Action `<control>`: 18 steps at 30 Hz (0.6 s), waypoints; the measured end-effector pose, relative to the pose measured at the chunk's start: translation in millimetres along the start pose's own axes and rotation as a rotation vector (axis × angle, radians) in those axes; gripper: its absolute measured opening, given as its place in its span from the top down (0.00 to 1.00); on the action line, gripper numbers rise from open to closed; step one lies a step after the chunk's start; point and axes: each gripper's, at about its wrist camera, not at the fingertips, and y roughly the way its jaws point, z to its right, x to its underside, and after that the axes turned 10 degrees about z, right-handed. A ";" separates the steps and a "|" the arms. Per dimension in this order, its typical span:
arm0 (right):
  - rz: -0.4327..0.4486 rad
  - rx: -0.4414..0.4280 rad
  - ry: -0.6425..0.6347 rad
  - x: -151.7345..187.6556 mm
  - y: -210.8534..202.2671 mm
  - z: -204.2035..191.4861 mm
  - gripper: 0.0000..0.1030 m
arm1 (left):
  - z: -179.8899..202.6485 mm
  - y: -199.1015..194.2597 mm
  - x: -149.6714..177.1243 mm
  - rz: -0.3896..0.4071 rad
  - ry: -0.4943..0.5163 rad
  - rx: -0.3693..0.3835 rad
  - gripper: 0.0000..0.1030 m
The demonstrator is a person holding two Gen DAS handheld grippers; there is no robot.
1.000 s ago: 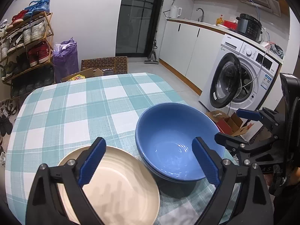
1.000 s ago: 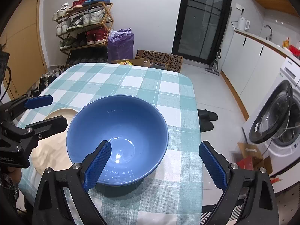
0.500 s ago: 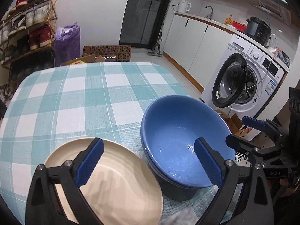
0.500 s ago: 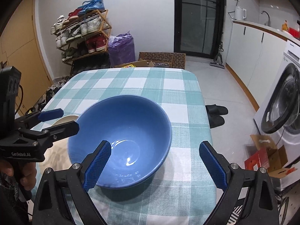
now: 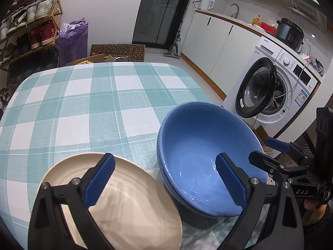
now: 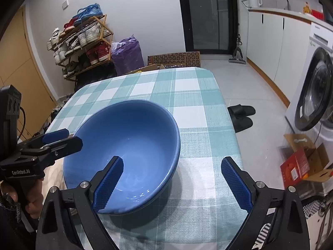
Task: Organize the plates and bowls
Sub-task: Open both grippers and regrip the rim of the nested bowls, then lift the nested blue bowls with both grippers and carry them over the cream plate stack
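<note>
A: Both grippers have closed in on the blue bowl [image 5: 208,158] over the last second; it fills more of each wrist view now, and the kitchen behind it has slid sideways.

B: Are the jaws holding anything?

A: No. The left gripper [image 5: 164,179] is spread wide and empty, one blue pad over the cream plate [image 5: 116,204], the other over the bowl's hollow. The right gripper [image 6: 172,183] is released too, straddling the bowl's near right rim, one pad above the inside, the other outside over the checked cloth of the desk [image 6: 187,95].

B: Where do the dishes sit?

A: The bowl stands at the near end of the desk, toward the washing machine side. The plate lies just to its left, rims close. I can't tell if they touch. A darker second rim shows under the bowl in the left wrist view, so it may already be nested on another bowl, though the edge is hard to read.

B: Why straddle the rim?

A: My guess is a pinch on the wall is the only grip such a wide bowl allows.
</note>
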 end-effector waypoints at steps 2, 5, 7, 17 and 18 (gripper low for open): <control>0.000 -0.010 0.017 1.1 2.7 2.4 0.06 | 0.8 2.4 0.3 -0.005 0.002 0.003 0.05; -0.004 -0.018 0.028 1.8 7.6 4.3 0.06 | 1.4 6.1 0.2 -0.014 0.002 0.009 0.05; -0.008 -0.022 0.031 2.5 9.6 4.7 0.06 | 1.6 8.9 0.1 -0.019 0.004 0.015 0.05; -0.017 -0.060 0.059 4.8 20.1 8.7 0.17 | 7.2 15.4 -2.3 -0.023 0.018 0.048 0.07; -0.019 -0.067 0.061 4.9 19.2 8.1 0.19 | 8.7 15.6 -2.3 -0.024 0.026 0.053 0.09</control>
